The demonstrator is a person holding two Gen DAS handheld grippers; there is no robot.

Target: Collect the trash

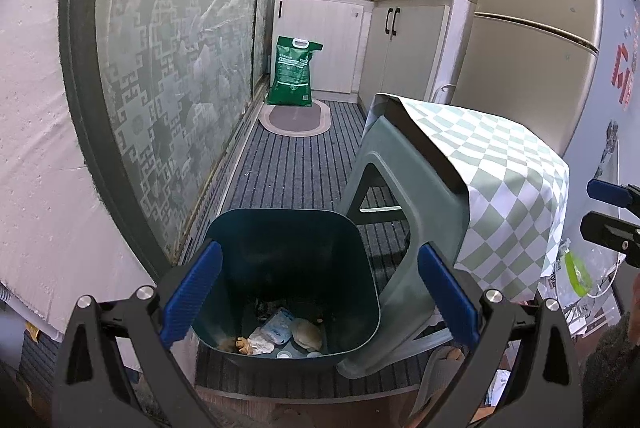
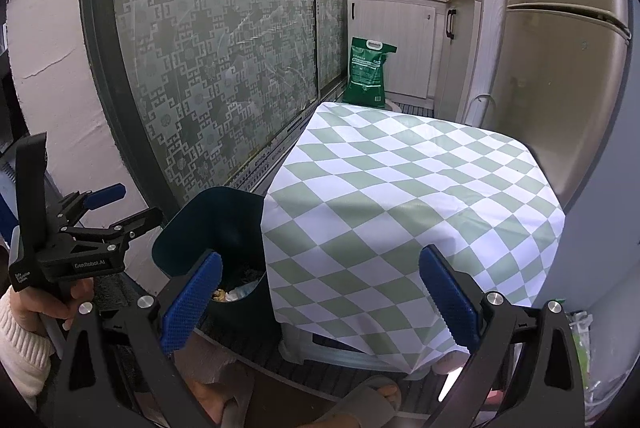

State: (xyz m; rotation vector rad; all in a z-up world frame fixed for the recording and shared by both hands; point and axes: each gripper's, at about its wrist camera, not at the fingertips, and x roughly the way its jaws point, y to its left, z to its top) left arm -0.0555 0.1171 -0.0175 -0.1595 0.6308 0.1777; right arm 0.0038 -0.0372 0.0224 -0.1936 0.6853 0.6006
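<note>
Hovering right over the dark teal trash bin (image 1: 288,280), the left gripper (image 1: 318,292) has its blue fingers spread wide with nothing between them, which makes sense if it's lined up over the opening for a drop rather than a grab. The bin sits on the striped floor mat (image 1: 296,167) just beside a grey plastic stool (image 1: 404,195) that has a green-and-white checkered cloth (image 2: 412,195) draped over its top, so it's tucked between the stool and the frosted sliding door (image 1: 172,75), probably to stay within easy reach of the surface. The bin stands upright, long axis vertical, mouth facing straight up at the camera, and down at the bottom there's already some trash (image 1: 276,336): crumpled white paper, a pale blue wrapper, something brownish, and I think a couple of small caps, though it's murky in there. The right gripper (image 2: 320,304) hangs above the cloth-covered stool top, jaws also wide apart and empty, pointed across the cloth toward the kitchen. From that side the cloth looks bare, no litter on it that I can see, so my guess is the collecting is mostly done. A green bag (image 2: 368,71) leans by the cabinets in the back, well apart from all this.
</note>
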